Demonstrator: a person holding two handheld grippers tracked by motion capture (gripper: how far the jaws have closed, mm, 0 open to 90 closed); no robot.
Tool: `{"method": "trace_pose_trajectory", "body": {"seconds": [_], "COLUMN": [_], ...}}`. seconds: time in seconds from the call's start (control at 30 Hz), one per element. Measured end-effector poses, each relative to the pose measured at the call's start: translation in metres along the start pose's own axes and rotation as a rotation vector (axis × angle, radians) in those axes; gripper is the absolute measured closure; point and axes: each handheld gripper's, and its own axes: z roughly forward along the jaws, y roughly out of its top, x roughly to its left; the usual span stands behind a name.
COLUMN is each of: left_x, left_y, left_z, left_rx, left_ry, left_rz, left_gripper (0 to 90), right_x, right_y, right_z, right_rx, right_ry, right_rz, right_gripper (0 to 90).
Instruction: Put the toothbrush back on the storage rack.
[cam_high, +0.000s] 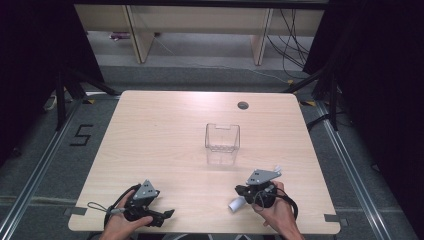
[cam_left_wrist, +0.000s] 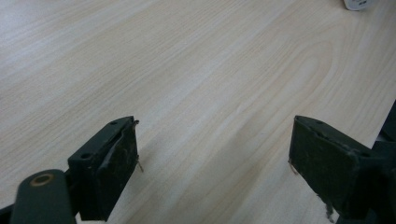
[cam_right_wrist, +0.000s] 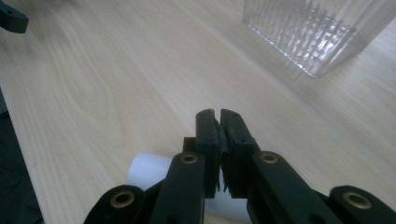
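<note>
A clear ribbed plastic box (cam_high: 222, 136) (cam_right_wrist: 317, 32) stands upright right of the table's middle. A short white roll (cam_high: 235, 204) (cam_right_wrist: 147, 170) lies on the wood near the front right, partly hidden under my right gripper. My right gripper (cam_high: 240, 190) (cam_right_wrist: 217, 116) points left just above the roll. Its jaws are pressed together with nothing between the pads. My left gripper (cam_high: 168, 214) (cam_left_wrist: 215, 140) rests at the front left, pointing right. Its jaws stand wide open over bare wood.
The light wooden table (cam_high: 165, 130) has a round cable hole (cam_high: 243, 105) at its far edge. Dark curtains hang at both sides. Beyond the table stand pale furniture legs and loose cables (cam_high: 292, 45) on a grey floor.
</note>
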Motion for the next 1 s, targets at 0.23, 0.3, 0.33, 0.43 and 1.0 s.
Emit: {"method": "trace_pose_trajectory", "body": {"seconds": [0.23, 0.3, 0.33, 0.43, 1.0], "left_x": [0.001, 0.001, 0.001, 0.001, 0.000], "left_y": [0.000, 0.000, 0.000, 0.000, 0.000], "left_z": [-0.001, -0.001, -0.001, -0.001, -0.001], "left_rx": [0.014, 0.013, 0.013, 0.013, 0.006], "left_ry": [0.010, 0.009, 0.009, 0.009, 0.011], "left_rz": [0.017, 0.014, 0.016, 0.016, 0.014], "left_gripper": [14.9, 14.9, 14.9, 14.9, 14.9], "right_x": [0.009, 0.009, 0.011, 0.012, 0.016], "right_y": [0.001, 0.001, 0.001, 0.000, -0.013], "right_z": [0.013, 0.015, 0.018, 0.019, 0.012], "right_rx": [0.034, 0.049, 0.043, 0.074, 0.128], "right_ry": [0.027, 0.038, 0.033, 0.061, 0.091], "right_rz": [-0.024, -0.041, -0.035, -0.040, -0.037], "right_gripper": [86.6, 86.5, 86.5, 86.5, 85.4]}}
